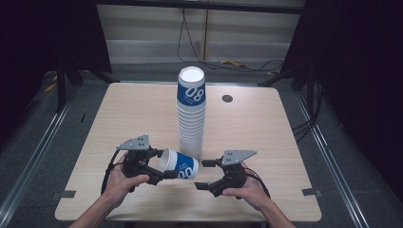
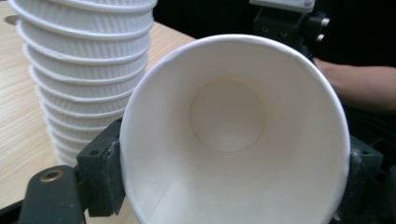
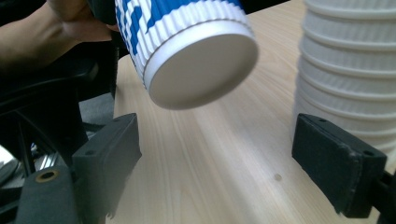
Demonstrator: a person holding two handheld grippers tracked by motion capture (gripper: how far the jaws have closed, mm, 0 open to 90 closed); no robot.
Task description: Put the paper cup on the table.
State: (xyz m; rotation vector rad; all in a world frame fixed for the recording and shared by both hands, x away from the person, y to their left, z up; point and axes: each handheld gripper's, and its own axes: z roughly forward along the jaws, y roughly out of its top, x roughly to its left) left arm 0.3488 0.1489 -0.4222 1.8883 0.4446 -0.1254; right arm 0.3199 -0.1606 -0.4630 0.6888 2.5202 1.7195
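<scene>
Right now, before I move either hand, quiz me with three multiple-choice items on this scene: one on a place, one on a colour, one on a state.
1. Where does the tall stack of cups stand?
A. at the table's left edge
B. near the middle of the table
C. on the floor

2. What colour is the print on the single cup?
A. red
B. green
C. blue

3. How is the right gripper?
A. open, holding nothing
B. shut on the single cup
C. shut on the stack

Key: 1 B, the stack rises from mid-table. 2 C, blue bands show on its ribbed wall. 3 A, its jaws stand apart with bare wood between; the left gripper clamps the cup.
</scene>
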